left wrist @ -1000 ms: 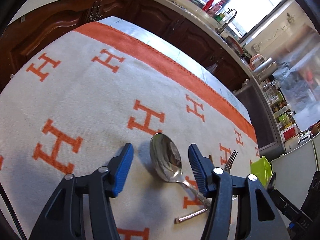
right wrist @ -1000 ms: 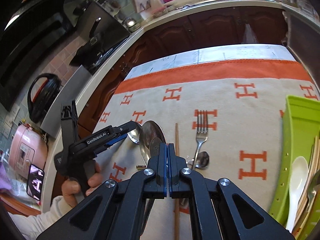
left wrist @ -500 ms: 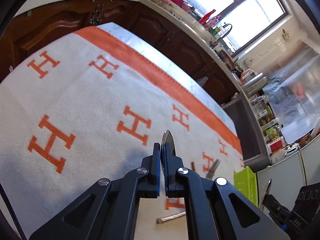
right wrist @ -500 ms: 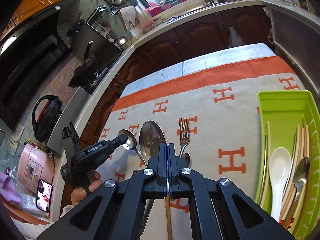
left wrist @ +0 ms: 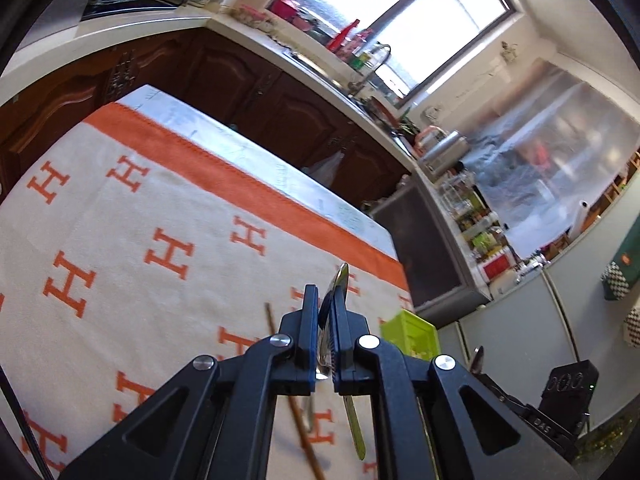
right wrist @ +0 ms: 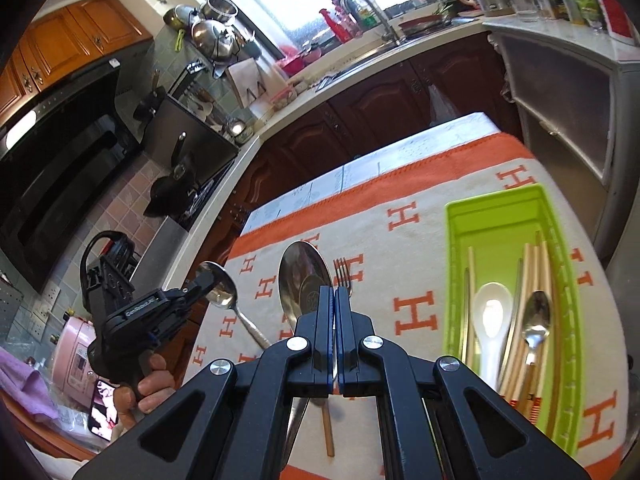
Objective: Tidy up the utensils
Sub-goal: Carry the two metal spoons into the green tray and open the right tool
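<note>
The left gripper (left wrist: 326, 332) clamps a metal spoon (left wrist: 340, 280) edge-on. The right gripper (right wrist: 334, 328) pinches a large spoon (right wrist: 304, 280) (its bowl at twelve o'clock), green tray (right wrist: 496, 208) at two o'clock.

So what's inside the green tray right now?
In the green tray: a white spoon, a metal spoon and wooden chopsticks. Its near end is hidden behind the right gripper.

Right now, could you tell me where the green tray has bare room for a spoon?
The green plastic tray is bare at its far end, between its far wall and the tips of the wooden chopsticks. Its near half is crowded: white ceramic spoon, small metal spoon, chopsticks. The orange-and-cream cloth strip between the steel fork and the tray is also free.
</note>
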Tool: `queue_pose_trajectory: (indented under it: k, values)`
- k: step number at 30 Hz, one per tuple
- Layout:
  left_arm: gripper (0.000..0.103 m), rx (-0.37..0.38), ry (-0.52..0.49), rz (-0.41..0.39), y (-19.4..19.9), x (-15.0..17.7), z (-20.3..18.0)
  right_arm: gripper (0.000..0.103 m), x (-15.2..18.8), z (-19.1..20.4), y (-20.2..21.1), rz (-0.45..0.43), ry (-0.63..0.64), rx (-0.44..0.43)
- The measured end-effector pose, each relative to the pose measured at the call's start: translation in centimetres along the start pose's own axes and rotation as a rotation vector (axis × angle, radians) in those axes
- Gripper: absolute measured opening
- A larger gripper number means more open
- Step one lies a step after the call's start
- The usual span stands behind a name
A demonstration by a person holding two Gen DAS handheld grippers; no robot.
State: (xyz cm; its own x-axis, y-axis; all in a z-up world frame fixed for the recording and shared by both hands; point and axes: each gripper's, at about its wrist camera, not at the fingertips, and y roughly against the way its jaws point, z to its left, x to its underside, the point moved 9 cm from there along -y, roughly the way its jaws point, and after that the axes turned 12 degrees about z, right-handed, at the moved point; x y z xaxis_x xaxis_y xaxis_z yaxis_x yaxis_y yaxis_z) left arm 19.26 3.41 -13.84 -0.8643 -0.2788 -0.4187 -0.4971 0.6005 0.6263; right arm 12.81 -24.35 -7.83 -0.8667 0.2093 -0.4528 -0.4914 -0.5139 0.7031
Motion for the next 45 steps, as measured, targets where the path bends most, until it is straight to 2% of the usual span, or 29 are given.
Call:
queue_pose_trajectory:
  k: [5, 8, 11, 17, 19, 25, 31, 39, 42, 44, 45]
  values:
    - [0.003, 0.071, -0.074, 0.046, 0.5, 1.2, -5.0, 0.0, 0.8, -2.2, 4.3, -0.073, -0.053, 0.039]
    - [0.003, 0.106, -0.128, 0.102, -0.6, 2.5, -8.7, 0.0, 1.9, -5.0, 6.8, -0.112, -0.101, 0.11]
    - [0.003, 0.125, -0.182, 0.18, -3.1, 4.2, -12.0, 0.0, 3.5, -8.1, 8.2, -0.127, -0.132, 0.199]
    - [0.003, 0.102, -0.28, 0.324, -9.9, 8.2, -16.2, 0.0, 6.5, -13.7, 9.0, -0.122, -0.211, 0.303]
    - [0.003, 0.082, -0.303, 0.375, -12.5, 9.7, -16.8, 0.0, 7.2, -15.0, 8.7, -0.113, -0.228, 0.309]
    - [0.002, -0.006, -0.363, 0.455, -17.5, 11.7, -17.4, 0.001, 8.5, -17.0, 6.9, -0.077, -0.219, 0.357]
    - [0.002, -0.067, -0.377, 0.478, -20.1, 11.6, -16.6, 0.005, 6.6, -16.4, 3.9, -0.073, -0.184, 0.373]
    - [0.003, -0.097, -0.369, 0.485, -20.3, 11.9, -15.7, 0.006, 4.9, -15.2, 3.4, -0.097, -0.166, 0.351]
    - [0.009, -0.108, -0.376, 0.464, -19.4, 12.0, -15.8, 0.006, 4.6, -15.0, 3.4, -0.101, -0.166, 0.343]
    - [0.017, -0.12, -0.382, 0.448, -18.6, 12.0, -15.7, 0.006, 4.4, -14.7, 3.2, -0.097, -0.163, 0.341]
    - [0.018, -0.128, -0.384, 0.438, -18.2, 12.0, -15.6, 0.006, 4.5, -14.6, 3.3, -0.096, -0.161, 0.338]
